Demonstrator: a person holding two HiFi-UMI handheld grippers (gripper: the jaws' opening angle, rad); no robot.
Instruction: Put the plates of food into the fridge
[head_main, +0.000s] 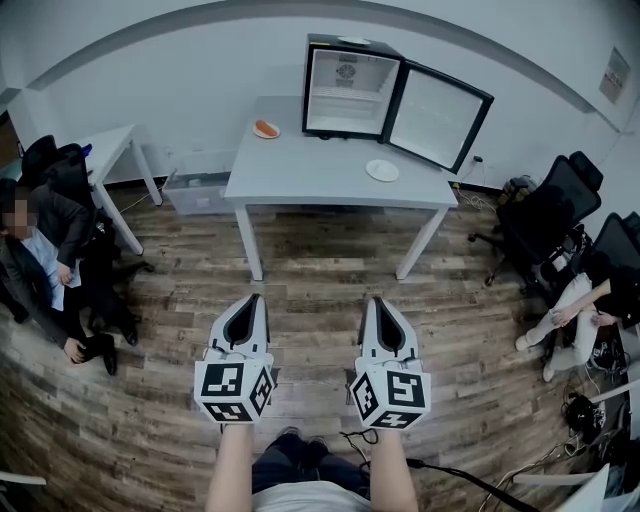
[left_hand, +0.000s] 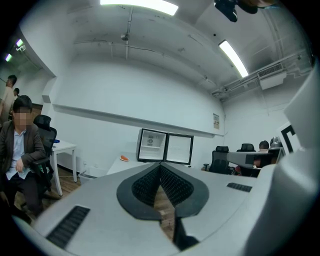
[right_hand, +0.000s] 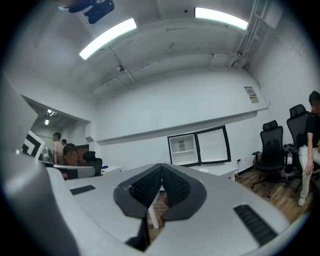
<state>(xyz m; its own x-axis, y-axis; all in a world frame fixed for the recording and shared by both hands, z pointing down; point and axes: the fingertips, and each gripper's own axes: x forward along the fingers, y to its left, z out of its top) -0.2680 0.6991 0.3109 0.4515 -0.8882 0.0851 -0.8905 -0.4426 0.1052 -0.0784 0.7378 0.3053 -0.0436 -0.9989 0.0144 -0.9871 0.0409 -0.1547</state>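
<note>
Left claw (head_main: 254, 300): clenched, ribbed pads (left_hand: 176, 185) pressed together at the tips, nothing between them. Right claw (head_main: 378, 300): likewise clenched, pads (right_hand: 145, 185) meeting at the tips, empty. Both held level and side by side over the wooden floor (head_main: 330, 290), a gap between them, pointing toward the desk (head_main: 330, 180) and well short of its near edge.

Ahead, on the desk: mini fridge (head_main: 345, 90) standing at the far edge, a little right of the middle, its door (head_main: 437, 115) swung wide open to the right, white interior showing. Plate with orange food (head_main: 266, 129) near the far left corner, just left of the fridge and apart from it, roughly in line with the left claw but far beyond it. White plate (head_main: 382, 170) toward the right end, in front of the open door, roughly in line with the right claw and likewise well apart from it; contents too small to tell.

Further out: a clear storage bin (head_main: 195, 190) on the floor under the desk's left end, a second white desk (head_main: 112, 145) at the left, a seated person (head_main: 40, 260) beside it, black office chairs (head_main: 545, 215) and another seated person (head_main: 580, 305) at the right.
</note>
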